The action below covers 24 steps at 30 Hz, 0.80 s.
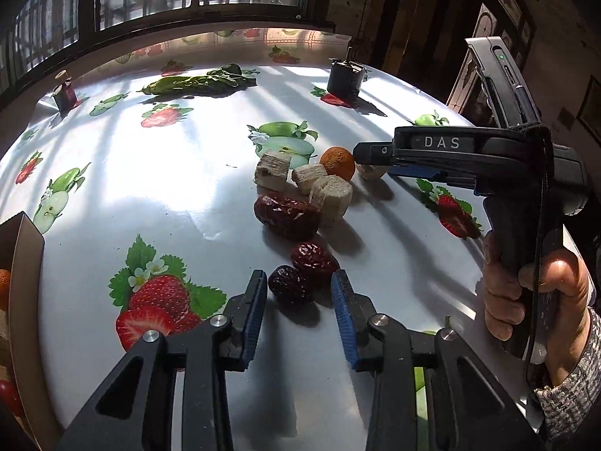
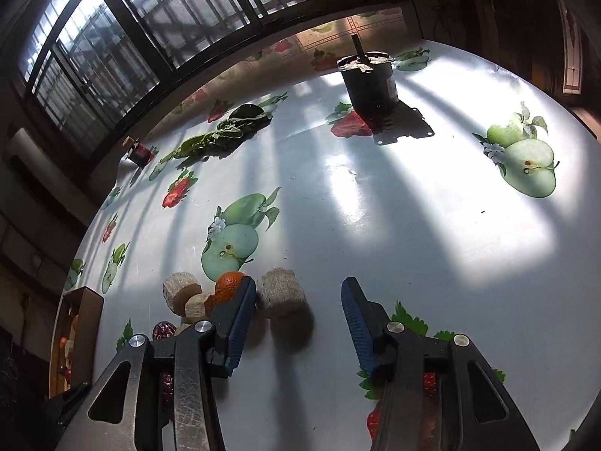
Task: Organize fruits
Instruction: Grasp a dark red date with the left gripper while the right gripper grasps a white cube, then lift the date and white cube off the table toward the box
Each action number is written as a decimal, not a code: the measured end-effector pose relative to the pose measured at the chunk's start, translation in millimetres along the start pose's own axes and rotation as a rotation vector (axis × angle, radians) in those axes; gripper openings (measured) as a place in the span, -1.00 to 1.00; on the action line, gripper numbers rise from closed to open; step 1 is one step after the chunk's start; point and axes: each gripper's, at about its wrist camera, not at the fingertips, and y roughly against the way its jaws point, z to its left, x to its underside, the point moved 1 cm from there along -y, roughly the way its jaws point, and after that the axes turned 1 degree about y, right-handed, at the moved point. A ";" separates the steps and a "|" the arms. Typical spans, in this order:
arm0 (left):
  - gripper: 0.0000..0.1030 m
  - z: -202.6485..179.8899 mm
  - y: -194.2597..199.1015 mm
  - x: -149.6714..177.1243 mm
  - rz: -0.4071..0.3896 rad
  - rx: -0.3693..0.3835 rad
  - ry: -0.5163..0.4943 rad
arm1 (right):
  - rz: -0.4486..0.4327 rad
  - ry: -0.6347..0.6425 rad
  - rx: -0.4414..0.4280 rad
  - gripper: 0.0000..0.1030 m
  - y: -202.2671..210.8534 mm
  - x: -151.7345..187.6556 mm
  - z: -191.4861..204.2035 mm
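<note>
The left gripper point(image 1: 299, 285) has its jaws apart around one red date point(image 1: 290, 285) on the worktop point(image 1: 188, 195) — the pads do not press it. The right gripper point(image 2: 298, 302) also stands apart, a pale cut piece point(image 2: 280, 297) between its jaws, touching the left pad — near the orange point(image 2: 230, 286).

Two fisheye views, each mounted on a handheld gripper, look forward and steeply down along its fingers, close above a table point(image 1: 188, 188) with a fruit-print cloth. The left view faces the window, with the right gripper point(image 1: 357, 154) at its right. Both share the orange point(image 1: 338, 162), the dark motor point(image 2: 370, 82) and the window.
</note>
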 end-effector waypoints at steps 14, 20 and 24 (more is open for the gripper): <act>-0.53 -1.4 4.3 9.0 -0.002 0.028 0.024 | -0.001 -0.002 -0.020 -0.40 -0.9 3.0 5.8; -0.53 5.2 7.7 8.6 -0.007 0.042 0.063 | -0.014 -0.018 -0.024 -0.39 -3.2 4.7 1.6; -0.53 7.5 10.5 7.4 -0.013 0.064 0.081 | -0.021 -0.023 -0.027 -0.38 -3.0 5.3 0.4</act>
